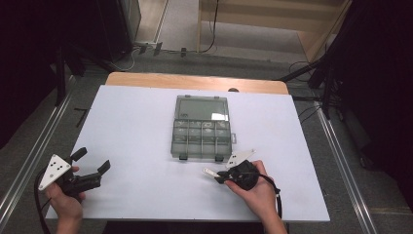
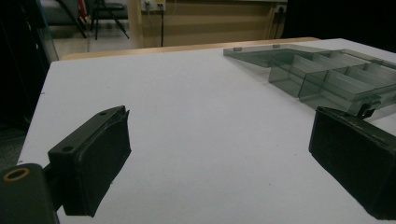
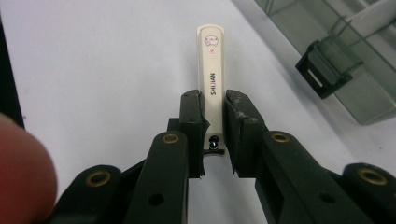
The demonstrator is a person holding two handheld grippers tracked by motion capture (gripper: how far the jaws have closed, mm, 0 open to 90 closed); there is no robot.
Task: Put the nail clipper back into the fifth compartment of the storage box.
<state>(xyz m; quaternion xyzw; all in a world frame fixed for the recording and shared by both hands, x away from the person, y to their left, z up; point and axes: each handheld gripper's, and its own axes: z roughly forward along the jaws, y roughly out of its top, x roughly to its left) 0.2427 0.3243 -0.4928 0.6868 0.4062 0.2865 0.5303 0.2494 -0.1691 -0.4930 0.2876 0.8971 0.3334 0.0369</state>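
Two grippers are out, and your left gripper (image 1: 92,161) sits idle near the table's (image 1: 136,126) left front corner, jaws spread wide over bare surface, holding nothing. Keep it there, level and clear. Your right gripper (image 3: 214,109) has its jaws nearly together on a clip (image 3: 211,60), a slim cream one lying just off the box's (image 1: 202,127) front right corner. Hold the pinch square on its rear half before lifting toward an open compartment; your hand lies low, jaws aimed left.

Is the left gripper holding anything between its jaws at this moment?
No, the left gripper stands wide open over the bare white board, with nothing between its jaws.
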